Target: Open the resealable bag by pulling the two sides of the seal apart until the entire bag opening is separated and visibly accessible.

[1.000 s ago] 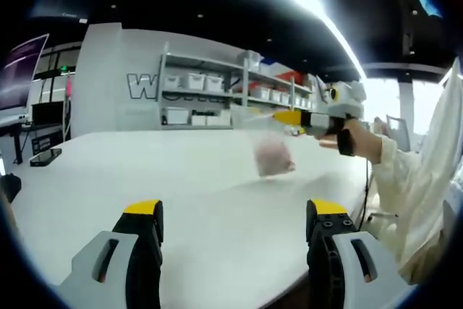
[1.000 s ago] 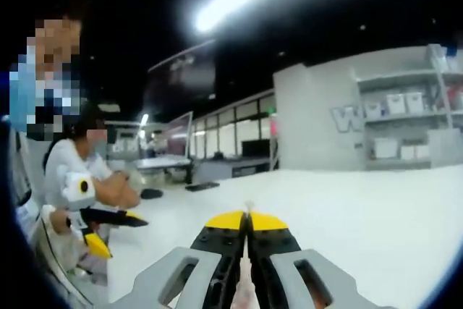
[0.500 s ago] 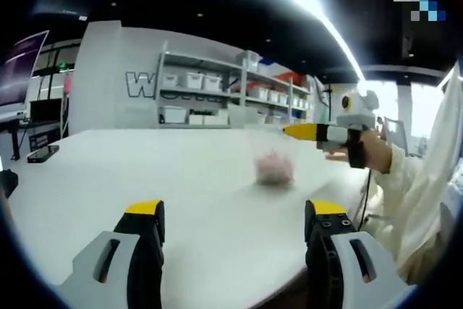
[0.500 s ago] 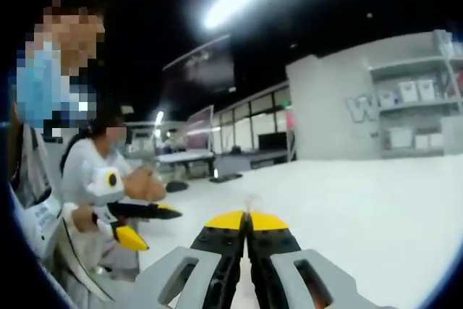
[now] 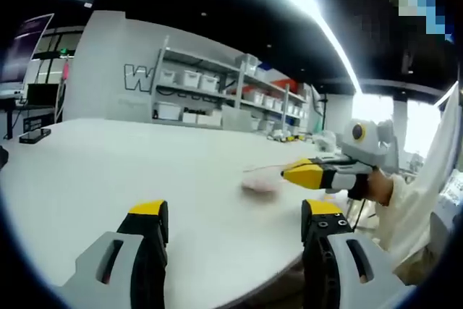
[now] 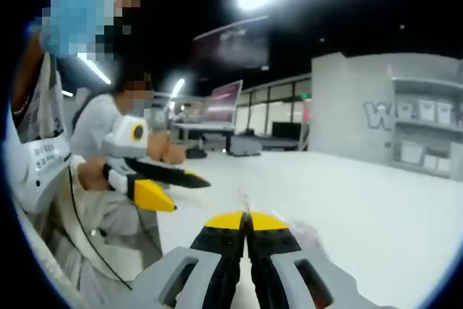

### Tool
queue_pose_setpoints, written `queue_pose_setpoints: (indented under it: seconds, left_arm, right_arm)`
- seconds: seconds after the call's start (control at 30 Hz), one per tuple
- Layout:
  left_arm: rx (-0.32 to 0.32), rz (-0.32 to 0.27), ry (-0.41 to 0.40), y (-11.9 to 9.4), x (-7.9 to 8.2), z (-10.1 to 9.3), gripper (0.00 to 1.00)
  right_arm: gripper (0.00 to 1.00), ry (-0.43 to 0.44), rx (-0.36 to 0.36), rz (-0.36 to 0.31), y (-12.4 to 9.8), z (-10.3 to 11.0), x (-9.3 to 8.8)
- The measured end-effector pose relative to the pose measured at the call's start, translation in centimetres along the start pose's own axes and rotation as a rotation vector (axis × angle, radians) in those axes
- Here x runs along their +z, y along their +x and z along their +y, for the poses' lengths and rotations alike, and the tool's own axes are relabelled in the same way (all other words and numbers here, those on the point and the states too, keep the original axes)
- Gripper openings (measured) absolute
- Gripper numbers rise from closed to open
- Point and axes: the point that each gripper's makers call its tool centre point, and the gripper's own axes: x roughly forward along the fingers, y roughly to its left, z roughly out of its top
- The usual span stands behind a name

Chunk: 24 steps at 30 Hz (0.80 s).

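Observation:
The clear resealable bag (image 5: 258, 181) with pinkish contents lies low over the white table (image 5: 108, 171), blurred. My right gripper (image 5: 286, 173) comes in from the right in the left gripper view, its yellow-tipped jaws closed on the bag's edge. In the right gripper view the right gripper (image 6: 247, 219) is shut, a sliver of clear film sticks up between the jaws, and the bag's pink contents (image 6: 308, 236) show just right of them. My left gripper (image 5: 236, 211) is open and empty, short of the bag. From the right gripper view the left gripper (image 6: 187, 193) shows at the left with jaws apart, held by a hand.
Shelves with white bins (image 5: 192, 81) stand behind the table. A dark flat object (image 5: 30, 135) lies at the table's far left. Another person (image 6: 101, 124) sits at a farther desk with monitors (image 6: 224, 99). The table's near edge runs under both grippers.
The right gripper has brought the bag down from hanging in the air to low over the table, nearer the left gripper. The left gripper stays open.

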Motion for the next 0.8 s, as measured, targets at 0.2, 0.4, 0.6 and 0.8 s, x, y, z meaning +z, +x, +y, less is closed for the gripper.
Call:
queue_pose_setpoints:
  seconds: [0.2, 0.4, 0.6, 0.8]
  left_arm:
    - [-0.061, 0.016, -0.090, 0.4, -0.5, -1.0, 0.59]
    - [-0.069, 0.033, -0.097, 0.8, -1.1, -1.4, 0.61]
    - [-0.133, 0.057, -0.158, 1.2, -2.0, -2.8, 0.50]
    - [-0.157, 0.065, -0.232, 1.5, -2.3, -3.2, 0.40]
  right_arm:
    - [0.00, -0.002, -0.016, -0.017, -0.7, 0.4, -0.2]
    - [0.03, 0.037, -0.044, -0.033, -1.6, 0.2, -0.7]
    - [0.01, 0.046, -0.075, -0.043, -2.4, 0.2, -1.3]
    - [0.01, 0.067, -0.087, -0.121, -3.0, 0.2, 0.0]
